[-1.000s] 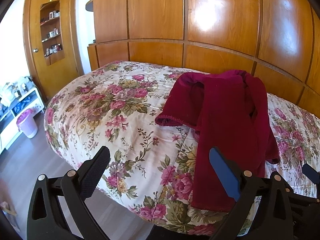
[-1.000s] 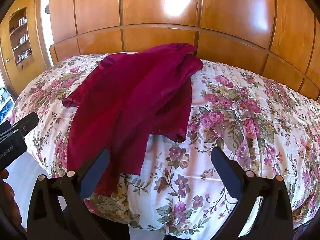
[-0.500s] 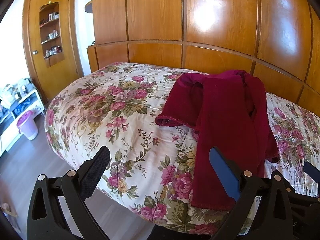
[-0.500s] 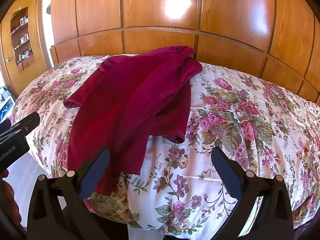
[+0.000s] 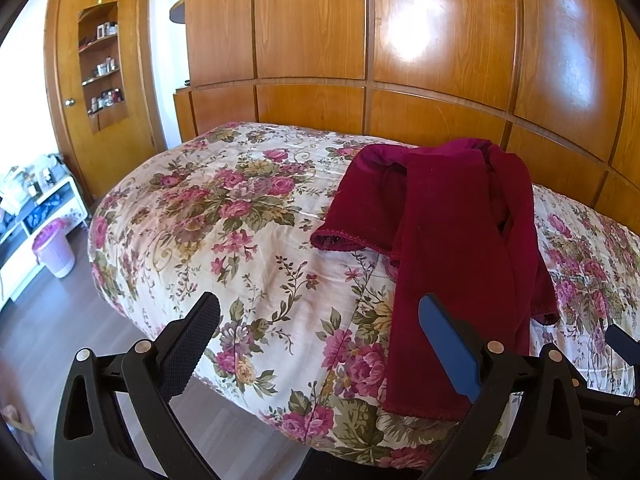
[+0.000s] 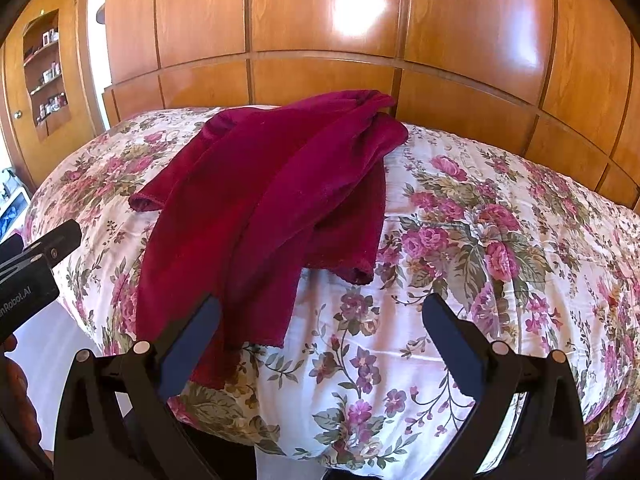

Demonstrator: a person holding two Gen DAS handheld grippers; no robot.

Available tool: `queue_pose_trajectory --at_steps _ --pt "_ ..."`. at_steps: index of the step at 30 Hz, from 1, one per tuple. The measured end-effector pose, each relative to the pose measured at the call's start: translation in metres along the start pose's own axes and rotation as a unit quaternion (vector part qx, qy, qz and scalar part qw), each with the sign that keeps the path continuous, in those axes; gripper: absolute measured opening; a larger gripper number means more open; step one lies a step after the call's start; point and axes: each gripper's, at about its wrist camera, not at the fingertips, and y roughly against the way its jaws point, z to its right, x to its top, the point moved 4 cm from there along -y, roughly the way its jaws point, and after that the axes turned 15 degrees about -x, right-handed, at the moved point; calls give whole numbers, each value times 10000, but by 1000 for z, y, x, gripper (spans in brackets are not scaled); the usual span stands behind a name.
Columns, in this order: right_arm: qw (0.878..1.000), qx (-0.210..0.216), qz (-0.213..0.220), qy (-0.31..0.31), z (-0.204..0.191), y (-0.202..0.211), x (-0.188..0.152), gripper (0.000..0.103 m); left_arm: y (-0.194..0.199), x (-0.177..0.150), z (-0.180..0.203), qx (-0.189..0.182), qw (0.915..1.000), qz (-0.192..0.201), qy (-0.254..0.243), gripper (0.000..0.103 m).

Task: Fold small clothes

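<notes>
Both grippers are held level at the foot of the bed, pointing toward the wooden headboard wall [image 5: 440, 40]. The left gripper [image 5: 319, 334] sits at the bottom of its frame with jaws wide apart and nothing between them; the right gripper [image 6: 322, 328] is posed the same way, also spread and empty. In the right wrist view the left gripper's body shows at the left edge, with part of a hand [image 6: 16, 392] under it, though that corner is too dark to tell much.

One dark red garment [image 5: 452, 240] lies crumpled on the floral bedspread [image 5: 224, 216], right of centre in the left view and left of centre in the right view. Its long axis runs from the headboard down to the near edge of the bed, where the hem hangs just past the left gripper's right finger. Two sleeve-like ends splay sideways, one to each side.

One lilac bin [image 5: 54, 250] stands on the floor at the left edge.
</notes>
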Motion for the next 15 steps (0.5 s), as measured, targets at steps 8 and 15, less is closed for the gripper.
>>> queue_pose_trajectory --at_steps 8,15 --pt "10000 21 -61 -14 1 -3 -1 101 7 6 -3 -166 9996 59 228 99" --pt "9999 32 -146 -30 2 -7 -3 101 7 7 -5 -50 9996 -82 261 99"
